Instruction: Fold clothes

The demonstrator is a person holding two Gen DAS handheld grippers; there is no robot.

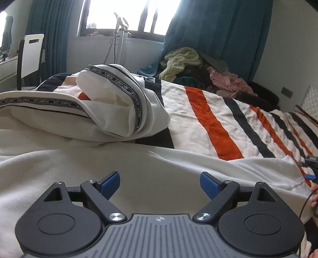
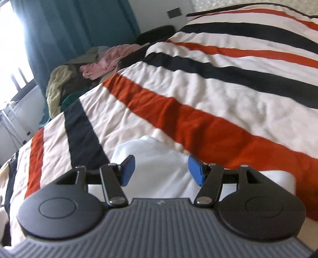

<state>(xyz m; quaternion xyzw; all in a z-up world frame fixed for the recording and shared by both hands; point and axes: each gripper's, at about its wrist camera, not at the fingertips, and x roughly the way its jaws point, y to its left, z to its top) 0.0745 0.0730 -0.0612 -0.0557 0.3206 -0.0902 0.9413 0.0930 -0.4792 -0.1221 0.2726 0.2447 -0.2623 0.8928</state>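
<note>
Home bedroom, lived-in.
Striped bedspread in cream, orange and black over a bed; loose clothes pile at far edge. Teal curtains flanking bright window. White chair at left wall; wall switch plate beside curtain.

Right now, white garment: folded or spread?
Not folded. The white garment lies spread and bunched near its hood. Both grippers are open, holding nothing.
</note>
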